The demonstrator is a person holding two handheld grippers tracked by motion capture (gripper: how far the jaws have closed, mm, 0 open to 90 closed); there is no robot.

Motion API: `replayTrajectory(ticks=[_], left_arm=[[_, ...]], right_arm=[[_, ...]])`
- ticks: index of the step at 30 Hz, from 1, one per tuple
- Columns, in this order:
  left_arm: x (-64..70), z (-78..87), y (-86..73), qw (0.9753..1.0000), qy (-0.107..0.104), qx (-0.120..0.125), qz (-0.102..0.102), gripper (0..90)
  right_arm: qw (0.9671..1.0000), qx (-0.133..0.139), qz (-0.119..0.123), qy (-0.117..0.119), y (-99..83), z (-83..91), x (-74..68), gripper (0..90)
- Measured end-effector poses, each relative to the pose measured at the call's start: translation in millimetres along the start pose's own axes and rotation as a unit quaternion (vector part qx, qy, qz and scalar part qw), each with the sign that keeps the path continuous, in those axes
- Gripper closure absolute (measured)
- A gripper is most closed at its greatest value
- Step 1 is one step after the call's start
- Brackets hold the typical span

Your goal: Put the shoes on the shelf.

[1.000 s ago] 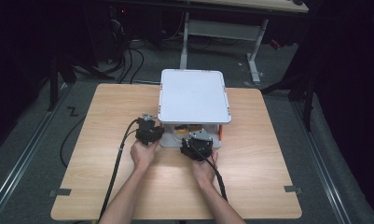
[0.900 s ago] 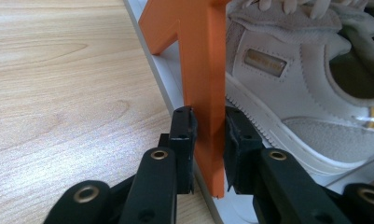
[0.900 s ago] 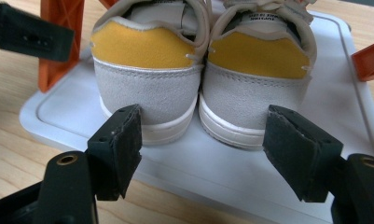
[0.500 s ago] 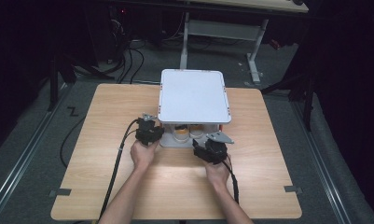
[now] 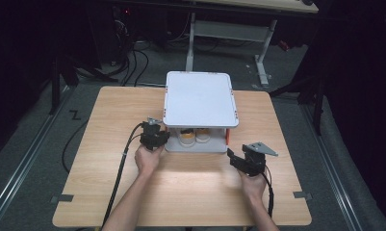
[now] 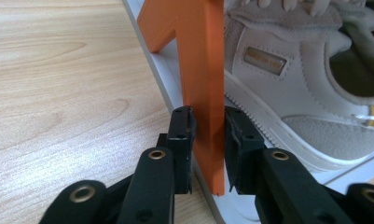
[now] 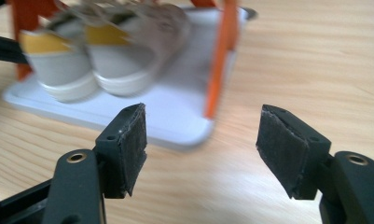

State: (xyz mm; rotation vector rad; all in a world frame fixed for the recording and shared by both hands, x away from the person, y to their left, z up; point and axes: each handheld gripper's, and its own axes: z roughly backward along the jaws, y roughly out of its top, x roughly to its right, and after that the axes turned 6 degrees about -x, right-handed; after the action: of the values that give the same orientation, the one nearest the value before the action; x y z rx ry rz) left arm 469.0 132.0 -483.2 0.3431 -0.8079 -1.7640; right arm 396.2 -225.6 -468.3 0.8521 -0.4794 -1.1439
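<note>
A dim workshop with dark floor, cables and a second desk frames a pale wooden worktop (image 5: 109, 192), where a small two-tier rack with white plastic shelves (image 5: 200, 98) and orange plastic corner posts (image 6: 204, 70) stands near the centre. On its lower shelf sits a pair of white and beige sneakers with yellow heel tabs (image 7: 105, 51), toes pointing away from the person.

The left hand-held gripper (image 6: 208, 149) is at the rack's near left corner, its black jaws pressed against both faces of the orange post there, apparently to steady the rack or keep it from sliding. One sneaker lies just beside that post, inside the rack.

The right hand-held gripper (image 7: 201, 149) hovers over bare wood off the rack's near right corner, well clear of it, jaws spread wide and holding nothing. Its aim toward the right-hand post (image 7: 222, 56) suggests it may be lining up a matching grip, so the rack could be moved with both hands.
</note>
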Motion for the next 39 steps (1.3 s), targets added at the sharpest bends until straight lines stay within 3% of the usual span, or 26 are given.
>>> replayTrajectory(ticks=[9, 15, 21, 28, 32, 39], left_arm=[[-6.6, 11.5, -8.9, 0.9999, -0.003, 0.007, 0.015, 54.4], [-7.8, 27.5, -20.8, 0.9999, -0.005, 0.013, 0.009, 48.5], [-7.9, 44.4, -39.4, 0.9994, -0.025, 0.014, 0.019, 45.7], [-2.8, 60.5, -61.0, 0.9997, -0.019, 0.017, 0.006, 43.9], [1.6, 63.9, -71.5, 0.9998, -0.011, 0.016, 0.001, 43.2], [6.3, 65.4, -86.2, 0.9998, 0.006, 0.007, -0.015, 41.6]], right_arm=[[0.9983, -0.041, 0.01, -0.039, -19.6, 2.0, 34.7, 33.0], [0.9962, -0.062, 0.019, -0.058, -29.1, 2.2, 43.7, 32.9], [0.9921, -0.093, 0.027, -0.08, -33.7, 1.8, 49.3, 32.5], [0.9923, -0.097, 0.021, -0.073, -40.3, 6.5, 57.3, 31.6], [0.993, -0.102, 0.017, -0.057, -41.4, 8.0, 60.6, 30.2], [0.9932, -0.102, 0.024, -0.051, -43.2, 10.3, 60.7, 29.3]])
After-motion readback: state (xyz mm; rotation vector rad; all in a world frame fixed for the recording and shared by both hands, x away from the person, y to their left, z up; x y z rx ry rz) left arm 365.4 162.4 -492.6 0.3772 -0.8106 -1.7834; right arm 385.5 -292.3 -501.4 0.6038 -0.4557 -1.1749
